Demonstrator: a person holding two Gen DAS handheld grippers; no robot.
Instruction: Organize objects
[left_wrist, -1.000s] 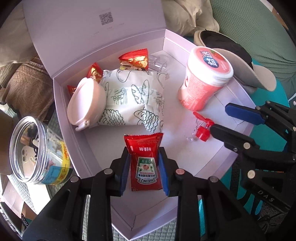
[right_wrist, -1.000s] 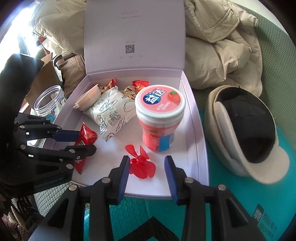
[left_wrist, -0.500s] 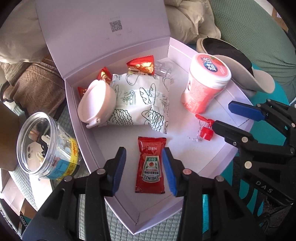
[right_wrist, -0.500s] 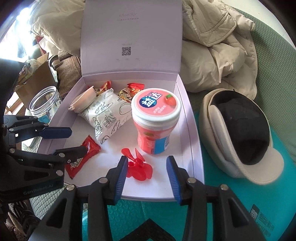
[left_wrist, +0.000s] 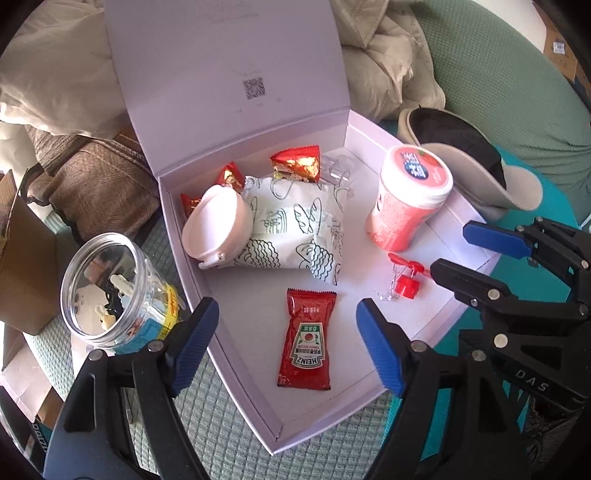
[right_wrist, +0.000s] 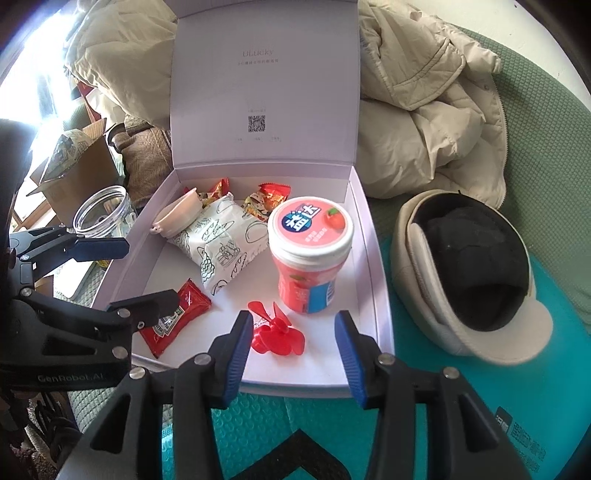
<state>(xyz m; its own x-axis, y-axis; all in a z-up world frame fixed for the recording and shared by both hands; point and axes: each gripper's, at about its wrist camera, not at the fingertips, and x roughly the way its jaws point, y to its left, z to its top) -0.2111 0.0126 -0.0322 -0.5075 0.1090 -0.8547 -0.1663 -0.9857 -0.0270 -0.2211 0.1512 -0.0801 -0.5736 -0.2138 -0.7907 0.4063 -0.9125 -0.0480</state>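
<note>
An open lilac box holds a red Heinz ketchup sachet, a small red fan, a pink gum tub, a patterned white snack pack and a pink round case. My left gripper hangs over the sachet, its jaws opening wide and clear of it. My right gripper hovers at the box's near edge, jaws opening, with the fan lying below between the fingers untouched.
A clear plastic jar with small items stands left of the box, beside a cardboard box. A beige cap lies right of the box on a teal mat. Cream jackets are heaped behind on a green sofa.
The left gripper let go of the ketchup sachet, spread wide and drew up and back. The right gripper's jaws widened around the fan, which stays on the box floor.
</note>
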